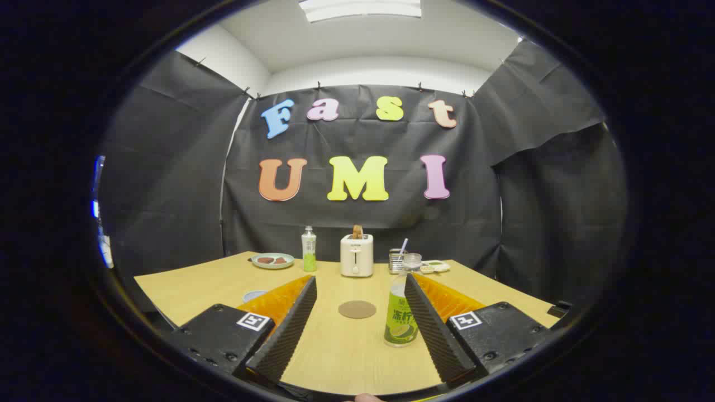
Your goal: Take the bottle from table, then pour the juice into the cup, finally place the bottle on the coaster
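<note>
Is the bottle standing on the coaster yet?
Apart. The gripper view shows bare table between the coaster and the bottle, which stands upright beside it between the open gripper's fingers, against the right one.

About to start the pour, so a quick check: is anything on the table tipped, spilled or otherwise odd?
Nothing stands out. The bottle stands upright by the right finger of the open gripper, the coaster lies flat and the table looks dry.
</note>
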`<control>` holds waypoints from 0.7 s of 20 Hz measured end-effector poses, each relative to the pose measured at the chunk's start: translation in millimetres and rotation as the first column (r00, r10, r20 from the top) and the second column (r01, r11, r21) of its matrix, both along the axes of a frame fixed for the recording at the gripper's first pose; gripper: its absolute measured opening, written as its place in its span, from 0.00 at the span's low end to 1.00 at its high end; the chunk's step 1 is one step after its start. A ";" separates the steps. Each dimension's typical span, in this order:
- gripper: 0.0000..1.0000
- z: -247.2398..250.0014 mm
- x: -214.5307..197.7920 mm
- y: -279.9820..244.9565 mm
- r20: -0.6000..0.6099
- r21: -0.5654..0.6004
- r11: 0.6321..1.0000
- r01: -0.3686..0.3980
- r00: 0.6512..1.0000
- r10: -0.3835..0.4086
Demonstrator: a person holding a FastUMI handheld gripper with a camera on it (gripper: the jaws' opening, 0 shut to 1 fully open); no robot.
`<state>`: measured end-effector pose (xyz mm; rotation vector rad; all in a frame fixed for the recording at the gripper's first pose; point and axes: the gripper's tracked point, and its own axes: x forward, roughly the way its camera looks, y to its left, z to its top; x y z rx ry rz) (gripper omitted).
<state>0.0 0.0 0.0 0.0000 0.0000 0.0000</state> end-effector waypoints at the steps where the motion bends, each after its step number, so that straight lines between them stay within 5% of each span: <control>1: 1.00 -0.4 -0.4 -0.2 0.000 -0.001 1.000 0.002 1.000 -0.002; 14: 1.00 2.0 -2.1 -3.3 0.004 -0.007 1.000 0.017 1.000 -0.017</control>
